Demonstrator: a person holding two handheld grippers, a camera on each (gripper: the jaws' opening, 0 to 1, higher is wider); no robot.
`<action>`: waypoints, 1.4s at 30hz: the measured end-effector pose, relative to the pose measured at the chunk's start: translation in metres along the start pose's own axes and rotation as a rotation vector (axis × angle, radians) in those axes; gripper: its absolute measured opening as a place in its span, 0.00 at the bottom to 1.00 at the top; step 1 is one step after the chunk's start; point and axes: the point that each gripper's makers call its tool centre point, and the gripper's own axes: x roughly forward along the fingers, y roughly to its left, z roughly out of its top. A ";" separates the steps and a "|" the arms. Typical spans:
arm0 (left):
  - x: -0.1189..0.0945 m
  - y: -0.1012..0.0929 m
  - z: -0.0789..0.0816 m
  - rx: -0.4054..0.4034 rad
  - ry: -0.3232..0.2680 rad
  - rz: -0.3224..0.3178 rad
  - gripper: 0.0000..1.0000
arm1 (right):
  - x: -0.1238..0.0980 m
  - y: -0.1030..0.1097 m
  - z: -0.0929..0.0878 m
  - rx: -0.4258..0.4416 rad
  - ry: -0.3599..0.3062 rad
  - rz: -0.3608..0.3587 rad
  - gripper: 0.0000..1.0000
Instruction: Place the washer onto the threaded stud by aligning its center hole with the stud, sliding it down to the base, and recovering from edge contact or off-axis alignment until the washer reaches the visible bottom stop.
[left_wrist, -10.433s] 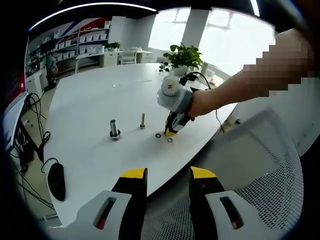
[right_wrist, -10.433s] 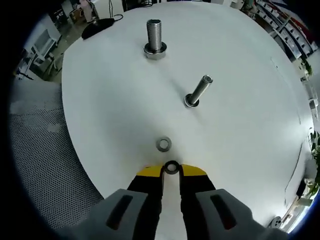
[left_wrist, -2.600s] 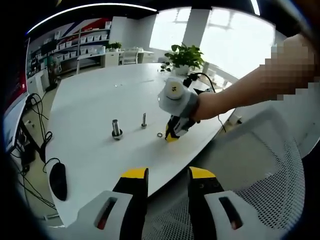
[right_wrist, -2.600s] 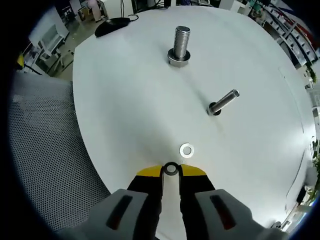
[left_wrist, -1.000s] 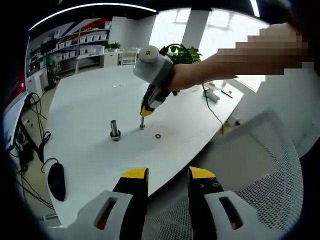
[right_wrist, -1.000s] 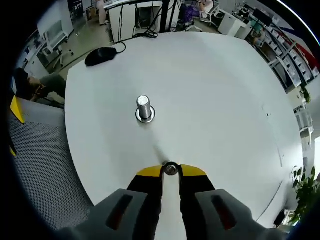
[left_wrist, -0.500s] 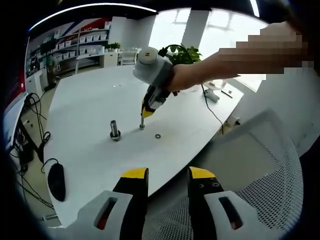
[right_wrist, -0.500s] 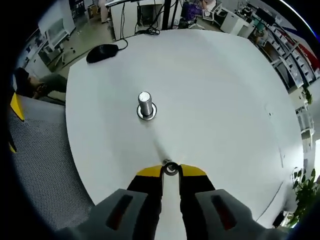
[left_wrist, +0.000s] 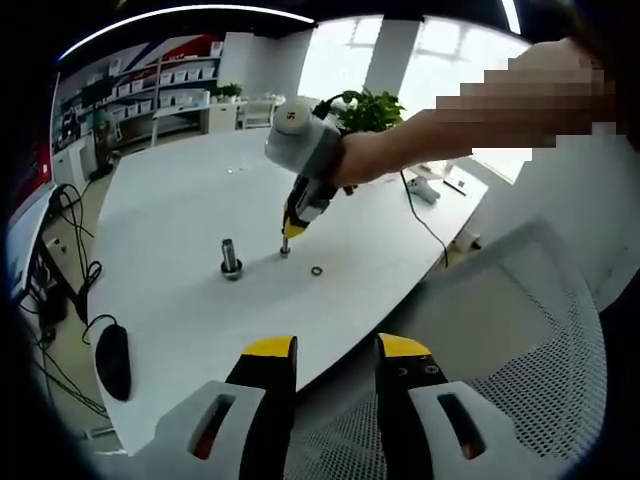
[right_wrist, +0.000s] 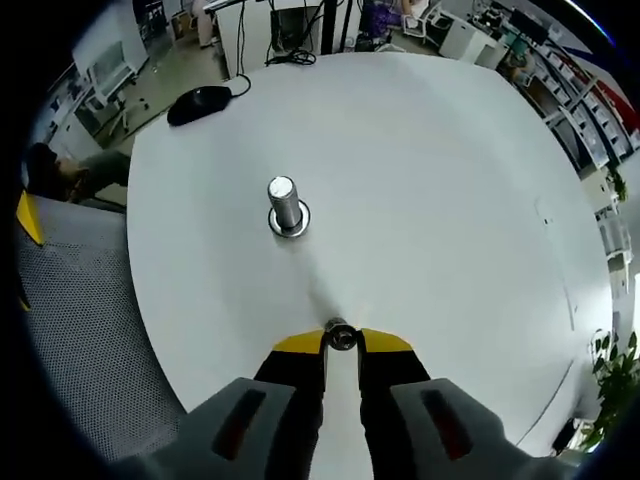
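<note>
Yellow-tipped, the right gripper (right_wrist: 342, 341) pinches the washer (right_wrist: 342, 340) right over the thin stud (left_wrist: 285, 246) on the white table (right_wrist: 430, 200), near a thicker bolt (right_wrist: 283, 203). The left gripper (left_wrist: 333, 352) hangs back, jaws parted around nothing. A spare washer (left_wrist: 316, 271) lies beside the stud.

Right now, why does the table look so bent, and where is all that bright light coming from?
Left gripper view: the fisheye lens curves the white table, and the windows behind the plant are blown out to white. Right gripper view: the table bulges like a dome, evenly lit, with a soft shadow trailing from the thick stud.
</note>
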 end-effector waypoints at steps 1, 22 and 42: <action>0.000 0.000 0.000 0.000 0.001 0.000 0.29 | 0.000 0.001 0.000 0.004 0.003 0.002 0.14; 0.000 0.003 -0.002 -0.016 0.005 0.012 0.29 | 0.030 0.009 -0.015 0.023 0.048 0.044 0.15; 0.000 0.001 -0.001 -0.013 0.005 0.003 0.29 | 0.011 0.032 -0.053 0.086 0.083 0.053 0.24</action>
